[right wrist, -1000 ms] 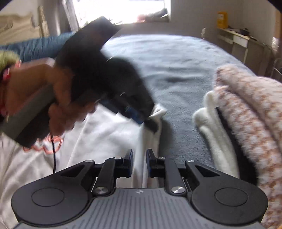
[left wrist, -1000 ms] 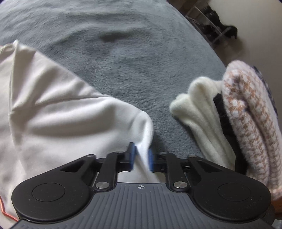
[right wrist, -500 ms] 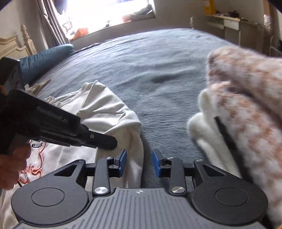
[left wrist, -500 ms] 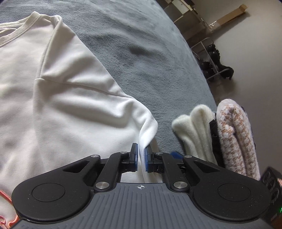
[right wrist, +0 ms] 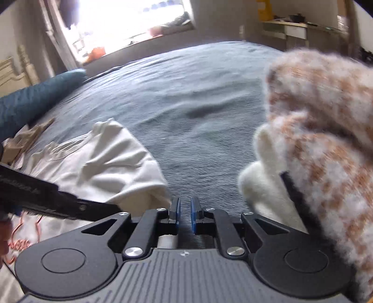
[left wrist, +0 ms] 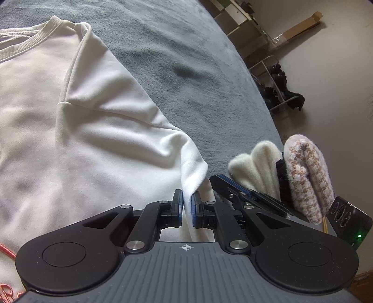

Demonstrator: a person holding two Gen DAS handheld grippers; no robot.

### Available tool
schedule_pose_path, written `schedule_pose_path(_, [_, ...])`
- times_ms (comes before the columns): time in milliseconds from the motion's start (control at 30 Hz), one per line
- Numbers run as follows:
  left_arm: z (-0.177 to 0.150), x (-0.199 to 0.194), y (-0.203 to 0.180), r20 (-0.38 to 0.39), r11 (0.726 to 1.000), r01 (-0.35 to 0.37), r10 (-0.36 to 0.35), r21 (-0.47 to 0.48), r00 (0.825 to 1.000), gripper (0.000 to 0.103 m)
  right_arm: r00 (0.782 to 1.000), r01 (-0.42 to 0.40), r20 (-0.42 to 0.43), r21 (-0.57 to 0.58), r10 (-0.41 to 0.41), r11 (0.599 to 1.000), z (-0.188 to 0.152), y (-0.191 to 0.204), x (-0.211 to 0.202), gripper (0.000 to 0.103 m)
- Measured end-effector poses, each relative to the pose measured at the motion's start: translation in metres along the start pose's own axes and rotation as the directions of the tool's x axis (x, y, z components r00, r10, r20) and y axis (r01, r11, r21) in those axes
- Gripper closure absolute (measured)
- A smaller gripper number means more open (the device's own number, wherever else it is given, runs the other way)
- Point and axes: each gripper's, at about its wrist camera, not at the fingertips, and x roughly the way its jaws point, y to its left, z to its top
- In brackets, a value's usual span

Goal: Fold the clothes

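The white cotton sweatshirt (left wrist: 88,130) lay spread on the grey fleece-covered bed (left wrist: 186,70). The left gripper (left wrist: 185,209) pinched its sleeve hem. The right gripper (right wrist: 184,215), just beside it, was closing with no cloth between its pads. Folded fluffy knits (left wrist: 291,174) sat right.

Daylight only. Right wrist cam: window (right wrist: 130,21) top-left blown out, glare washes detail there; patterned knit (right wrist: 326,144) at right edge smeared w/ motion blur, bed (right wrist: 198,98) soft. Left wrist cam sharper, even soft light, mild crease shadows on white shirt (left wrist: 93,130). Both: heavy fisheye bend, dark vignette corners.
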Motion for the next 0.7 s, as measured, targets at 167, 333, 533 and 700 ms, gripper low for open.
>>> schedule_pose_path(167, [-0.001,-0.002,-0.002,0.009,1.000,0.002,-0.002,0.007,1.000,0.097,0.998,-0.068,-0.013,-0.042,0.068,0.997,0.012,0.003,0.014,0.071])
schedule_pose_path(333, [0.000,-0.008,-0.003,0.027,1.000,0.014,-0.014,-0.004,1.000,0.097,0.993,-0.113,-0.041,-0.052,0.111,0.992,0.017,0.004,0.016,0.063])
schedule_pose_path(533, [0.001,-0.013,-0.007,0.035,0.999,0.036,-0.036,-0.002,0.999,0.097,0.999,-0.036,0.007,-0.041,0.036,0.999,0.014,0.007,0.026,0.084])
schedule_pose_path(700, [-0.001,-0.008,-0.004,0.019,0.999,0.034,-0.034,-0.004,0.999,0.097,0.999,0.018,0.032,0.042,-0.019,0.999,0.009,-0.003,0.029,0.084])
